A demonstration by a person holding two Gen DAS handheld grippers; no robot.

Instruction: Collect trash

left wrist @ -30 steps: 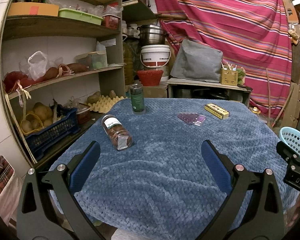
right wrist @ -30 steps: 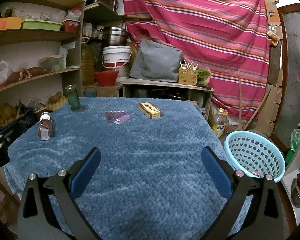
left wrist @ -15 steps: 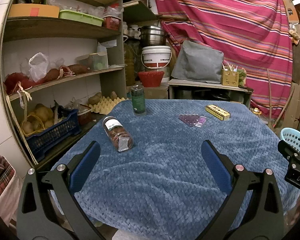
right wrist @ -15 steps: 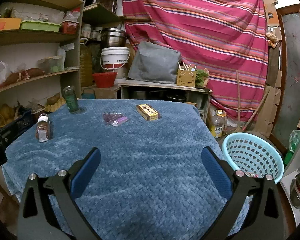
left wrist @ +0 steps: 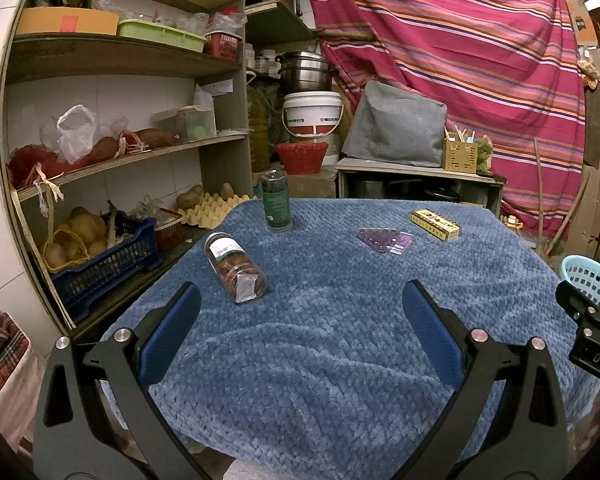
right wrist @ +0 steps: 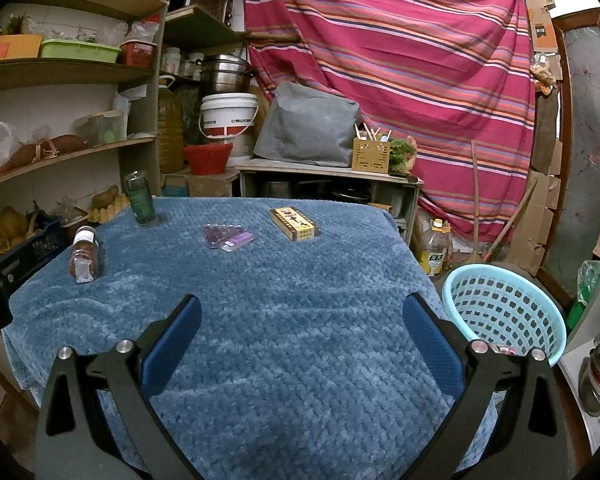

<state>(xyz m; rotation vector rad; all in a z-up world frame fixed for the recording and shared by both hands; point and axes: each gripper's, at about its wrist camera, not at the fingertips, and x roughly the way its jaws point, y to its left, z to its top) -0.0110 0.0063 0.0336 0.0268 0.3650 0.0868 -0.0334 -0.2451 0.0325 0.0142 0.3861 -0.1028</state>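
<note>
Both the left gripper (left wrist: 300, 308) and right gripper (right wrist: 300, 312) gape wide, empty, over the blue cloth (right wrist: 284, 280); a toppled jar (left wrist: 236, 268) lies at the left one's eleven o'clock.

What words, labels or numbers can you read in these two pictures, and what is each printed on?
"DAS": on the right gripper body at the left view's edge, cut off.
White bucket: a printed band, too blurred to read.
Lying jar, green bottle, yellow box, oil bottle: labels too small to read.
</note>
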